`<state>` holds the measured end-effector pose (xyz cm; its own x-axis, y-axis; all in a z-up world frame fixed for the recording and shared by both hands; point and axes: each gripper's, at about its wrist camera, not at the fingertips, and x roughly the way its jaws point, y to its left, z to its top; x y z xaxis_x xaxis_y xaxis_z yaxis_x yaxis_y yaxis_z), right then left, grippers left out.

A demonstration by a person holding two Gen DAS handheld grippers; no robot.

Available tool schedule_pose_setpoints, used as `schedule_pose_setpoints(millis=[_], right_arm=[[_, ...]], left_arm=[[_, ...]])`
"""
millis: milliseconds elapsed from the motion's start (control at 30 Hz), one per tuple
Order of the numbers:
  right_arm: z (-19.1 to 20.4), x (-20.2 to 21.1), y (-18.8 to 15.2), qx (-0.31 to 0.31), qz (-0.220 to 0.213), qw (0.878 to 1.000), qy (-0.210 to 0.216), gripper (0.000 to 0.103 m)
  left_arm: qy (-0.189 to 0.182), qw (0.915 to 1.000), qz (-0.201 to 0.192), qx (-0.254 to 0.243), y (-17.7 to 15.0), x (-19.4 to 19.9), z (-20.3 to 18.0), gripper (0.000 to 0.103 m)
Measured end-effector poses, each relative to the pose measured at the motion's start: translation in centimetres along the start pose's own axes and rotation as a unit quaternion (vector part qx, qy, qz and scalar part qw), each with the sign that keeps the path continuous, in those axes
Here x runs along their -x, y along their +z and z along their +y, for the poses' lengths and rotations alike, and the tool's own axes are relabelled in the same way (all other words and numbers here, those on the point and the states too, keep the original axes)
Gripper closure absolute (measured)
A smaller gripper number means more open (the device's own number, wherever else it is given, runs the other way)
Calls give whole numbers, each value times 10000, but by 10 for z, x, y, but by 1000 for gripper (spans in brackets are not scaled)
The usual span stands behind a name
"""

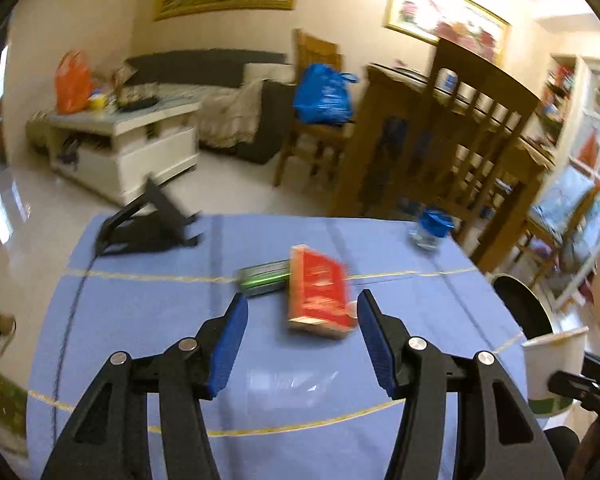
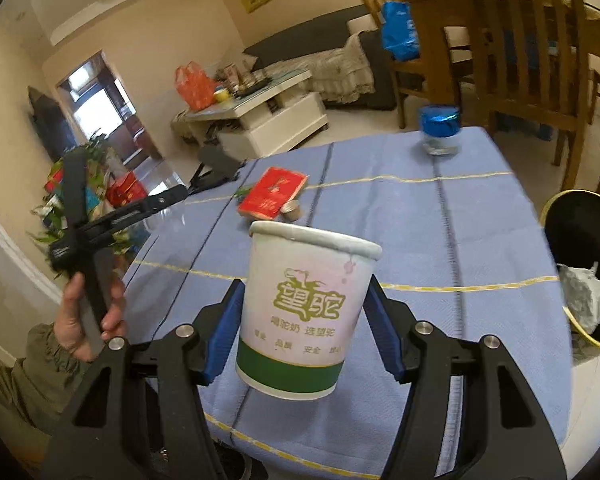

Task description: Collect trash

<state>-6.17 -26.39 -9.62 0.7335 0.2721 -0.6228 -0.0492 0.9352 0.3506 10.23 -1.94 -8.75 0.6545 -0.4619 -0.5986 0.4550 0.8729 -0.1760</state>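
My right gripper (image 2: 304,312) is shut on a white paper cup (image 2: 304,312) with a green band, held above the blue tablecloth (image 2: 440,240); the cup also shows at the right edge of the left wrist view (image 1: 552,368). My left gripper (image 1: 302,312) is open and empty, just short of a red box (image 1: 318,292) lying on the cloth. A green wrapper (image 1: 264,276) lies behind the box. A small brown cap (image 2: 291,210) sits next to the red box (image 2: 274,192). A black bin (image 2: 588,264) with crumpled white paper stands at the right.
A glass jar with a blue lid (image 2: 439,130) stands at the table's far right corner. A black stand (image 1: 148,224) sits at the far left corner. Wooden chairs (image 2: 520,60) stand beyond the table. A white coffee table (image 1: 124,148) and sofa lie further back.
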Motion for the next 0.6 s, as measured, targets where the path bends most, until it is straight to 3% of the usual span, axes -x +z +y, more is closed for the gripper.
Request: schedule_pose_setpoints(millis=[267, 367, 433, 500, 600], right_arm=[[-84, 44, -10, -665, -370, 9945, -719, 44], [-120, 58, -19, -1037, -436, 9889, -966, 44], [-131, 64, -22, -1140, -466, 9874, -991, 44], [-136, 66, -22, -1116, -479, 9877, -985, 44], [-133, 66, -22, -1029, -540, 9895, -865, 44]], left_arm=[[-446, 9966, 107, -688, 10, -29, -122, 49], [-390, 9964, 195, -722, 1, -37, -134, 49], [-249, 9973, 187, -658, -1, -36, -120, 48], [-194, 9986, 246, -433, -2, -30, -94, 16], [-104, 9976, 307, -609, -16, -6, -63, 9]])
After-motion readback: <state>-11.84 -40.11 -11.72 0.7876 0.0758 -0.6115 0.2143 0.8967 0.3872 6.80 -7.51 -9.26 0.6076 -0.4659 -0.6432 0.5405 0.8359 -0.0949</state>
